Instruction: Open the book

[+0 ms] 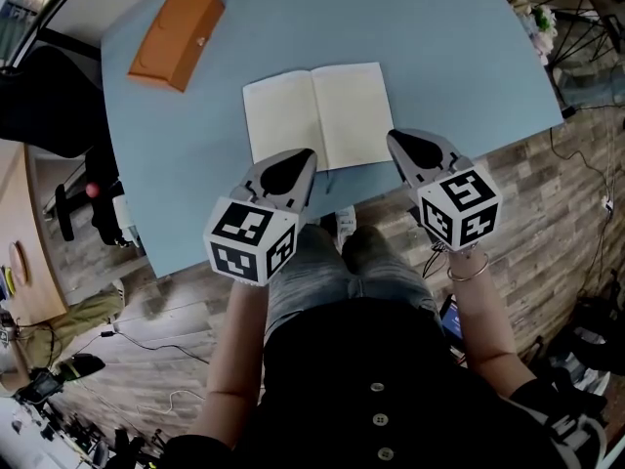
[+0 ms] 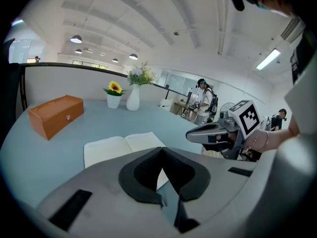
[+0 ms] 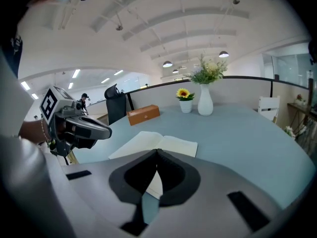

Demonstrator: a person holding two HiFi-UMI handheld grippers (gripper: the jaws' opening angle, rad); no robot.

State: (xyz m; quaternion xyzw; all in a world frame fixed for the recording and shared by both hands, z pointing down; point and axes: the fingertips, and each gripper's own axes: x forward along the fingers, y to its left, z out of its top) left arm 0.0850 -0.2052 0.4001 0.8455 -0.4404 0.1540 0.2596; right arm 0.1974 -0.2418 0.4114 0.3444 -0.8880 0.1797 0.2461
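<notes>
The book (image 1: 317, 115) lies open and flat on the blue table (image 1: 439, 57), showing two blank cream pages. Both grippers hover at the table's near edge, just short of the book. My left gripper (image 1: 310, 155) is off the book's near left corner, my right gripper (image 1: 393, 138) off its near right corner. Each has its jaws shut with nothing between them. In the left gripper view the book (image 2: 119, 148) lies beyond the shut tips (image 2: 161, 150). The right gripper view shows the same book (image 3: 163, 144) past its own tips (image 3: 157, 151).
An orange box (image 1: 176, 37) lies at the table's far left. A white vase of flowers (image 3: 204, 103) and a small sunflower pot (image 3: 185, 104) stand at the far side. A black chair (image 1: 39, 96) stands left of the table. The person's legs are under the near edge.
</notes>
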